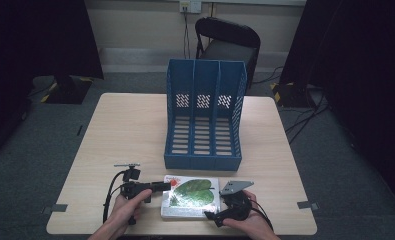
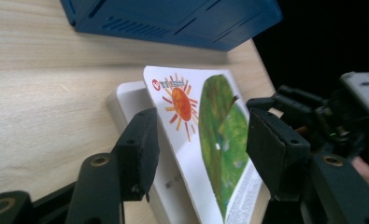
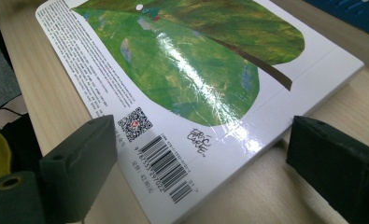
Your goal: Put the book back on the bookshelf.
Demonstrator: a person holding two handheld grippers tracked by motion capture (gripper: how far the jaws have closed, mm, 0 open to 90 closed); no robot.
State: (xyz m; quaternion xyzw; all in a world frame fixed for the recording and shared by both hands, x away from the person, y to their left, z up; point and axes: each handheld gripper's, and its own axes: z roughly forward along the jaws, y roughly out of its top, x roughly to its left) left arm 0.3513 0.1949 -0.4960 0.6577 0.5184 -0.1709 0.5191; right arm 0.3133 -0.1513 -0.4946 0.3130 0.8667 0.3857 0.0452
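Both grippers, left (image 2: 198,154) and right (image 3: 205,175), hold blocky fingers spread around the glossy flat book (image 1: 191,197).

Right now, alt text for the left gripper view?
A picture book with a sun and a green leaf on its cover, raised off a white book beneath, sits between the open left gripper jaws. Behind stands a blue file rack on the wooden table; the right gripper waits right.

Dim and a bit grainy in the high view, with black corners. Bright only on the table (image 1: 135,125). White shine on the glossy book (image 3: 191,70), strongest in the right gripper view. Fuzzy up close on the black jaws in both gripper views. Soft dark shadow under the book's edge.
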